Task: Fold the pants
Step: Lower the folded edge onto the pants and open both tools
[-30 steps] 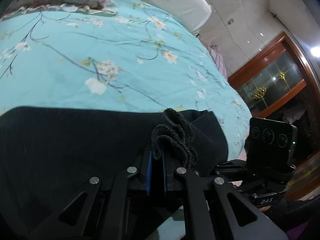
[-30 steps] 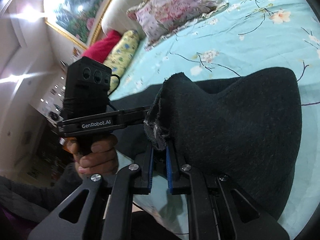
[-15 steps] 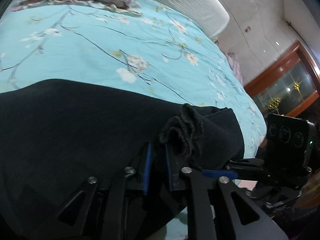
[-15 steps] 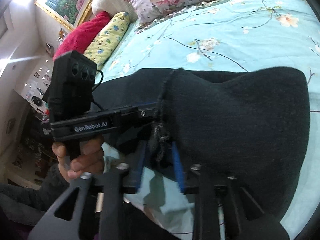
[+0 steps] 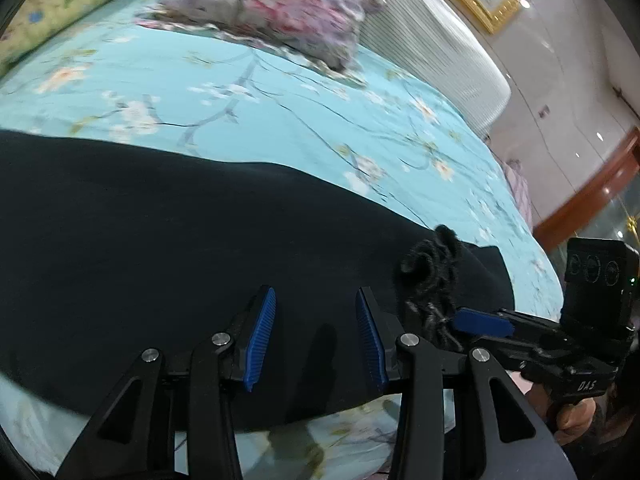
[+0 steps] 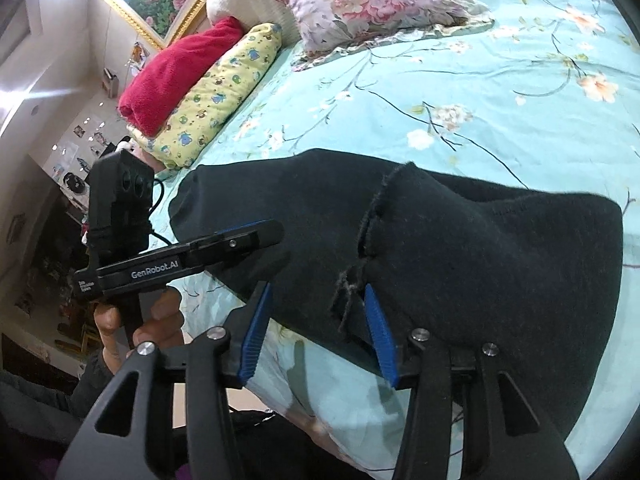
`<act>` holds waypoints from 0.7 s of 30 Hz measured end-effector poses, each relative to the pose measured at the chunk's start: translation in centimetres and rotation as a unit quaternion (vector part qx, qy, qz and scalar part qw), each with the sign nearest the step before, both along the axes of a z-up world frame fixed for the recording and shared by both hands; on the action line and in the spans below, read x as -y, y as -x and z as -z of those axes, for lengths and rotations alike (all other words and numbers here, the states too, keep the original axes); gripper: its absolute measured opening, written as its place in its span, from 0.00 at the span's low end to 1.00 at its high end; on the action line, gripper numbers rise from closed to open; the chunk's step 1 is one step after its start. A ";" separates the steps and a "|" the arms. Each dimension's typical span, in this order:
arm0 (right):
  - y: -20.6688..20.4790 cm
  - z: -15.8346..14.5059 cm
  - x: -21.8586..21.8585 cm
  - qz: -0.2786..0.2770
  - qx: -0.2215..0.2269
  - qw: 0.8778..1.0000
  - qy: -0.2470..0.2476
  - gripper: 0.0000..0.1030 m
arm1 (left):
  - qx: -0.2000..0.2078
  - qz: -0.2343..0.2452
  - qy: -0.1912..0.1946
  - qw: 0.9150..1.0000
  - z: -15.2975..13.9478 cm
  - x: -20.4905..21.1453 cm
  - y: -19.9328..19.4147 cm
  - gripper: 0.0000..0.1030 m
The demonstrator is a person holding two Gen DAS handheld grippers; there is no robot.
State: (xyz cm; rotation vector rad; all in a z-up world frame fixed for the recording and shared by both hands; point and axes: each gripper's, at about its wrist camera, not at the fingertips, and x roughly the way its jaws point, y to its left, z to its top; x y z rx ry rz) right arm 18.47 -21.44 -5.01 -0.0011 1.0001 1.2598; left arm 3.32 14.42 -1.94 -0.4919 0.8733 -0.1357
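Pants: black knit pants lie folded on the turquoise floral bed sheet.
Left hand-held gripper: just released, jaws apart above cloth.
Right hand-held gripper: just released, frayed hem between untouched pads.

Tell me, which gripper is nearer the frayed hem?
Right. The right gripper, jaws just opening, straddles the frayed hem; the left gripper, also just opening, hovers off to one side.
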 end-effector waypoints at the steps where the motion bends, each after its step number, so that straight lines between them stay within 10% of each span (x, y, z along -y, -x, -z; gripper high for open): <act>1: 0.1 -0.2 -0.1 -0.001 0.004 1.000 -0.002 0.48 | 0.002 -0.009 -0.001 1.000 -0.1 -0.4 0.5 0.41; 21: 0.0 -2.5 -10.1 -0.086 0.029 0.996 0.006 0.48 | 0.005 -0.197 0.019 0.980 -0.4 -10.0 11.7 0.41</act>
